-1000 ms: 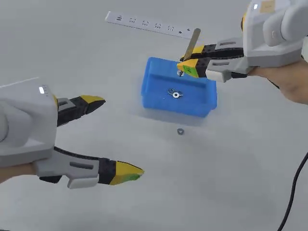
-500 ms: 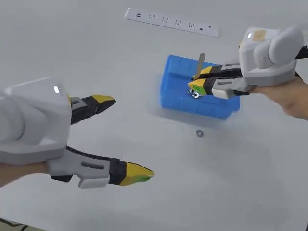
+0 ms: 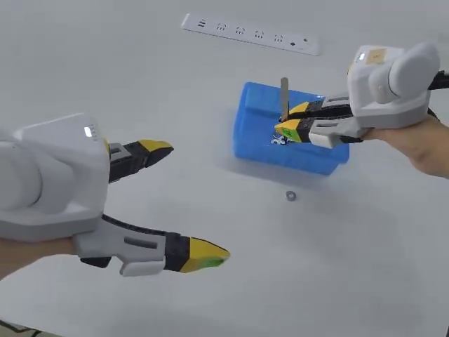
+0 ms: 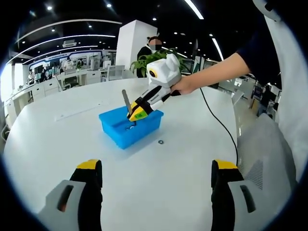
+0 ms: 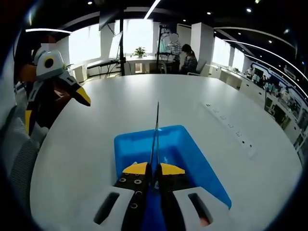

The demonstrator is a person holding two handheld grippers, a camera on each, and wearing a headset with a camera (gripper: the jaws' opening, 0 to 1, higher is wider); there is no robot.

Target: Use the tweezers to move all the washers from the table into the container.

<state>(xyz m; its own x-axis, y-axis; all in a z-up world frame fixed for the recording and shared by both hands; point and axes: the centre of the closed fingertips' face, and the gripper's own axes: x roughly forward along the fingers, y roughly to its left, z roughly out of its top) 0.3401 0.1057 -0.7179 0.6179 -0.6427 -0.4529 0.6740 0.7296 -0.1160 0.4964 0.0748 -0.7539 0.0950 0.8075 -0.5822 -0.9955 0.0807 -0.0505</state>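
At the lower left of the head view, the left gripper (image 3: 186, 201) hangs over the table (image 3: 351, 267) with its jaws spread wide and nothing between them. It looks idle, parked aside to leave the other tool room.

Right of it, below centre, one washer (image 3: 290, 195) lies on the bare top, just in front of the blue container (image 3: 309, 163), so the job looks unfinished. A few washers (image 3: 278, 140) glint inside the container.

At the upper right, the right gripper (image 3: 287, 130) has its jaws pinched narrow on the tweezers (image 3: 283, 95). Their free end stands up over the container while the working end points down into it, a pose that suits a drop-off. I cannot tell whether the tips carry a washer.

The table is pale grey, matt and round-edged. A white power strip (image 3: 249, 33) lies along the top of the head view.

In the right gripper view the room is a large open office, with strip lights (image 5: 155, 7) on a dark ceiling. Far off are a plant (image 5: 139, 51) and people (image 5: 186, 58) by the desks.
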